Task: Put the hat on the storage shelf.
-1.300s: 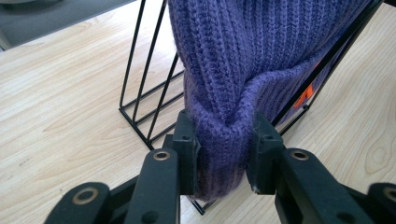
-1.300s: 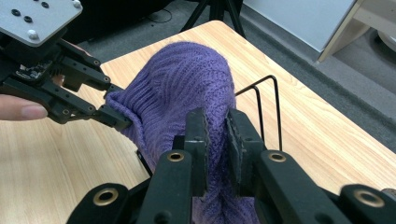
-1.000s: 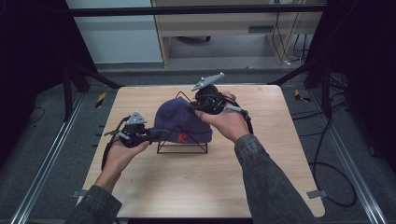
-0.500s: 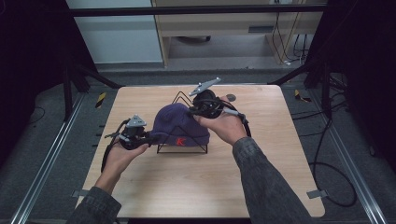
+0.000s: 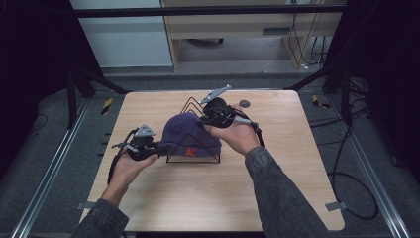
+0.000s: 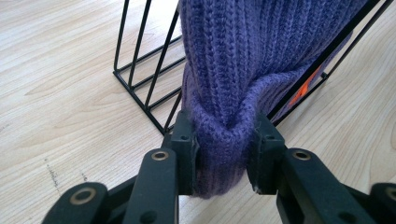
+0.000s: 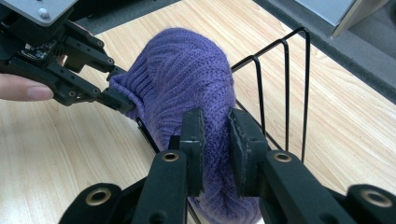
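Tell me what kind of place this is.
Most likely a lab or recording workspace, not a home. A bare wooden table stands inside a dark metal frame, loose cables trail over the grey floor, and each hand works a gripper on a purple knit hat draped over a wire rack.

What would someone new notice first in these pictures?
A purple knit beanie draped over a black wire rack at the middle of the wooden table. The left gripper pinches its cuff from one side, and the right gripper clamps a fold of the knit from the other.
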`<state>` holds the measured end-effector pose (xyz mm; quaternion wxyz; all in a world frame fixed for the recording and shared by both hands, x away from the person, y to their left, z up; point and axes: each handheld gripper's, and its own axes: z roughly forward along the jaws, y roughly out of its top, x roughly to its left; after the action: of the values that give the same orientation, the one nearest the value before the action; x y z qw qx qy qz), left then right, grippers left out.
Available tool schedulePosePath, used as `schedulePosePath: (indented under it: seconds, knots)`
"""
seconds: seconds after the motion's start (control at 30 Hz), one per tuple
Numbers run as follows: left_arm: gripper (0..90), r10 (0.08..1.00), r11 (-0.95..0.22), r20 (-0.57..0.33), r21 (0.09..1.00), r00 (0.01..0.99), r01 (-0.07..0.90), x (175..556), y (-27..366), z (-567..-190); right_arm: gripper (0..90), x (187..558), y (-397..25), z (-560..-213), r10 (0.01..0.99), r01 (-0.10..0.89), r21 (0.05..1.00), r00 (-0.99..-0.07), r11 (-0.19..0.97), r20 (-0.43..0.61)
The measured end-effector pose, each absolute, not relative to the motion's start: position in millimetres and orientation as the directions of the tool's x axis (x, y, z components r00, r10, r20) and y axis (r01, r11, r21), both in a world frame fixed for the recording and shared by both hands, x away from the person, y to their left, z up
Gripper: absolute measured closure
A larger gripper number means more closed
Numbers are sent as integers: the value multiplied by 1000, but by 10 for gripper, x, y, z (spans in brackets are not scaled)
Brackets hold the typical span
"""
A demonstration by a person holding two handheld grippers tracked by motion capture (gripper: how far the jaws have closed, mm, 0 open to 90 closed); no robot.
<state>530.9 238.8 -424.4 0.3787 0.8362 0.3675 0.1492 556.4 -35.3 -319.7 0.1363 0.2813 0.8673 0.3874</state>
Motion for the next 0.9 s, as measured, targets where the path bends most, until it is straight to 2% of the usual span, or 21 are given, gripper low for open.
schedulePosePath:
  seconds: [0.33,0.9]
  knots:
    - [665,728,-459,-18,730,685,507,5314,2394,-4281,712,5566,-364,-3204,602,390,752,-799,531,-11]
    - [622,732,-472,-15,709,681,524,5329,2405,-4343,747,5557,-415,-3168,603,385,758,-798,526,-13]
